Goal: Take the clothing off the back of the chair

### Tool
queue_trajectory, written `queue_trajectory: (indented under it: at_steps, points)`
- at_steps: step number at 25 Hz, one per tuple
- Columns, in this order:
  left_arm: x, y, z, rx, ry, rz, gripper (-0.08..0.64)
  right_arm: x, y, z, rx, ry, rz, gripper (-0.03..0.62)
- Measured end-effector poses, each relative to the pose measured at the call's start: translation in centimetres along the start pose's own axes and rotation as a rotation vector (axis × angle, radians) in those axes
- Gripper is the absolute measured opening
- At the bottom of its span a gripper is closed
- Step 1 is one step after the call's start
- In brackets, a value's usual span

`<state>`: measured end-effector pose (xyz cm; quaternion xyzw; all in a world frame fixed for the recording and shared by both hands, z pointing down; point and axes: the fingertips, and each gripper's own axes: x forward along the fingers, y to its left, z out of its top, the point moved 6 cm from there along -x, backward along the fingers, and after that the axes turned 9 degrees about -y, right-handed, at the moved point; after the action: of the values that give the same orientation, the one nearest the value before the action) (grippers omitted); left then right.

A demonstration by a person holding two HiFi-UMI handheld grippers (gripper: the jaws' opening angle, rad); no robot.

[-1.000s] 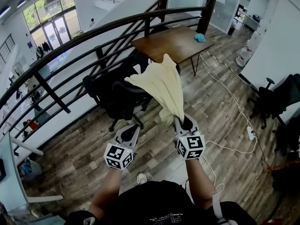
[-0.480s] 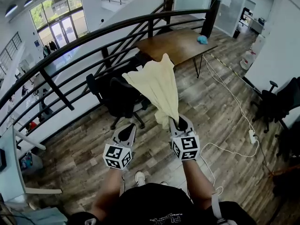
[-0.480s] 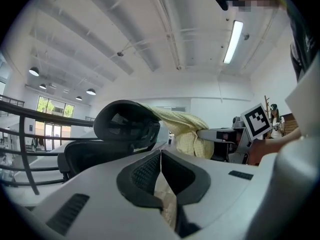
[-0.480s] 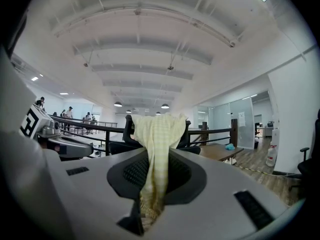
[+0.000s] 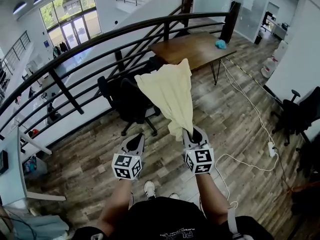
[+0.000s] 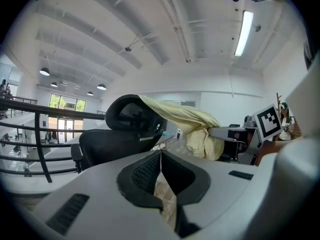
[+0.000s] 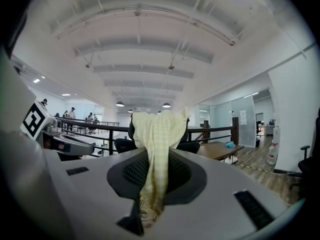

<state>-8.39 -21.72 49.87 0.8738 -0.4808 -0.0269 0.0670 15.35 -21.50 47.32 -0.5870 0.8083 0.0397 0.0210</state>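
Draped cloth (image 5: 167, 89) in right tool (image 5: 193, 133), chair back (image 5: 131, 100) half-hidden

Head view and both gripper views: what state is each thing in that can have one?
Clothing: pulled taut, far end draped over the chair top, not yet off.
Chair: upright on the floor.
Right hand-held gripper: shut on the clothing's near end.
Left hand-held gripper: shut, nothing between its jaws.

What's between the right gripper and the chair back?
The yellow cloth spans it in the head view: one end pinched in the right gripper, the other over the chair.
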Motion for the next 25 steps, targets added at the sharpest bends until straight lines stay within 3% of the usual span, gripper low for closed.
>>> queue_trajectory:
  at_steps: [15, 25]
  points:
    - [-1.5, -2.8, -0.4, 0.028, -0.009, -0.008, 0.017, -4.9, -0.1, -0.9, -0.01, 0.016, 0.019, 0.069]
    - [-1.0, -3.9, -0.8, 0.031, 0.004, -0.013, 0.017, -5.4, -0.8, -2.0, -0.001, 0.06, 0.012, 0.069]
